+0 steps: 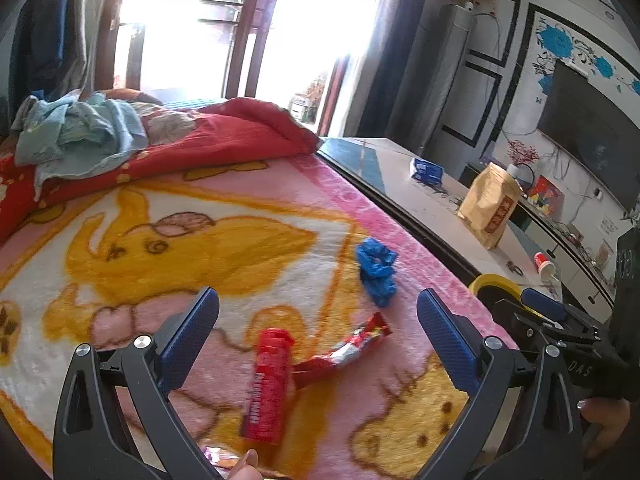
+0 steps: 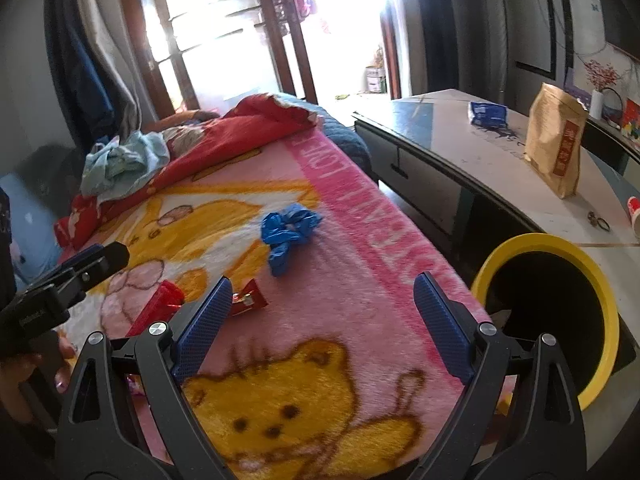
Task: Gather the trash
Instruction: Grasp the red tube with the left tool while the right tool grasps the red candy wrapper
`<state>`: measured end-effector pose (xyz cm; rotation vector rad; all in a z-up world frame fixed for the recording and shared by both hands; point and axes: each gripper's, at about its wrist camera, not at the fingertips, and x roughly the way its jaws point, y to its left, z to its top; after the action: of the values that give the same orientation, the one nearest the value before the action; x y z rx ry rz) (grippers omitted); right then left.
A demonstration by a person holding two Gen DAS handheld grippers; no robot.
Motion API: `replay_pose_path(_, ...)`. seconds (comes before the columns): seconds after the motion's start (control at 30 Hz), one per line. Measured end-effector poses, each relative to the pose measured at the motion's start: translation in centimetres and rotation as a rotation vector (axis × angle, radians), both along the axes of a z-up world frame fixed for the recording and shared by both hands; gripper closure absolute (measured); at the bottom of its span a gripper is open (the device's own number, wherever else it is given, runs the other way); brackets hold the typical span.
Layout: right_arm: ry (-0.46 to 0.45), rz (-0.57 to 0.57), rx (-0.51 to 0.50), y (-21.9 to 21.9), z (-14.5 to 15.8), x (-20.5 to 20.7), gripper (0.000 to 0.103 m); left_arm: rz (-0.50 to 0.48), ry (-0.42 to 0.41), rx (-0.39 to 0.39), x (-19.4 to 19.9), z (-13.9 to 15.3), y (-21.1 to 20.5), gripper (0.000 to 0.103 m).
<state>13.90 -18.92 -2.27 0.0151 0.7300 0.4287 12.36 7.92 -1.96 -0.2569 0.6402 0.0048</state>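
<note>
Red packet [image 1: 267,384]: lies flat on the pink cartoon blanket [image 1: 200,240], long axis near 12–6 o'clock in the left wrist view, top end tipped slightly toward 1 o'clock. It sits between the two fingers of the left claw [image 1: 318,312], touching neither. In the right wrist view only one red end [image 2: 158,308] shows, behind that claw's left finger.

Red-and-silver wrapper [image 1: 344,350]: just beside the packet at its 3 o'clock, long axis running 8 to 2 o'clock, upper end pointing toward the blue piece. Its lower end meets or overlaps the packet; contact cannot be judged.

Crumpled blue plastic [image 1: 376,272]: on the blanket at 1 o'clock from the packet, apart from the wrapper, no clear long axis. Right wrist view shows it [image 2: 288,236] near the pink lettered border.

Left claw: fingers spread wide, nothing between the pads but the packet lying below. Right claw [image 2: 323,294]: fingers also spread wide, holding nothing, over the blanket's bear print.

Yellow-rimmed bin [image 2: 560,248]: dark inside, at 3 o'clock of the right claw, against the blanket edge and beside the desk [image 2: 460,148].

Desk carries a brown paper bag [image 2: 556,140] standing upright, a blue packet [image 2: 486,114] lying flat at its 10 o'clock, and a small red-and-white cup [image 1: 545,266] near the edge.

Far end of the blanket, 11 o'clock: red quilt [image 1: 224,132] with pale blue cloth [image 1: 80,128] heaped on it.
</note>
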Motion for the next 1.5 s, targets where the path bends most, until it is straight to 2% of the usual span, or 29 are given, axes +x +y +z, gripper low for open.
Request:
replay_pose_path(0.13,0.014,0.009,-0.008,1.3,-0.6,0.4,0.02,0.021,0.008,-0.002,-0.3,-0.3,1.4,0.007)
replay_pose_path(0.27,0.039,0.023,-0.011,2.5,-1.3,1.2,0.025,0.026,0.025,0.007,-0.7,-0.9,2.5,0.007)
replay_pose_path(0.43,0.079,0.042,-0.011,3.7,-2.4,2.0,0.034,0.015,0.055,-0.023,-1.1,-1.9,3.9,0.007)
replay_pose_path(0.53,0.1,0.051,-0.011,4.3,-3.1,2.5,0.036,0.002,0.076,-0.022,-1.3,-2.5,4.4,0.008)
replay_pose_path(0.6,0.115,0.061,-0.001,4.7,-3.5,2.9,0.044,-0.013,0.092,-0.026,-1.3,-2.9,4.6,0.008)
replay_pose_path(0.63,0.129,0.07,-0.001,4.9,-3.8,3.1,0.051,-0.024,0.102,-0.028,-1.4,-3.1,4.6,0.01)
replay_pose_path(0.7,0.156,0.085,0.009,5.4,-4.3,3.6,0.053,-0.037,0.115,-0.031,-1.3,-3.5,4.5,0.023)
replay_pose_path(0.9,0.21,0.118,0.028,6.8,-5.7,4.6,0.061,-0.087,0.16,-0.046,-1.1,-4.9,3.7,0.041)
replay_pose_path(1.1,0.252,0.149,0.015,8.0,-7.1,5.4,0.064,-0.13,0.201,-0.037,-0.7,-6.2,2.4,0.047)
replay_pose_path(1.13,0.266,0.155,0.014,8.2,-7.5,5.5,0.07,-0.135,0.204,-0.037,-0.7,-6.4,2.2,0.047)
replay_pose_path(1.23,0.259,0.159,0.007,8.2,-7.9,5.3,0.077,-0.148,0.219,-0.031,-0.5,-6.8,1.8,0.05)
replay_pose_path(1.33,0.257,0.182,0.007,8.2,-7.9,5.2,0.091,-0.151,0.243,-0.031,-0.2,-7.4,1.6,0.052)
replay_pose_path(1.5,0.248,0.196,0.005,7.6,-7.5,4.8,0.097,-0.147,0.271,-0.028,0.2,-8.4,1.3,0.065)
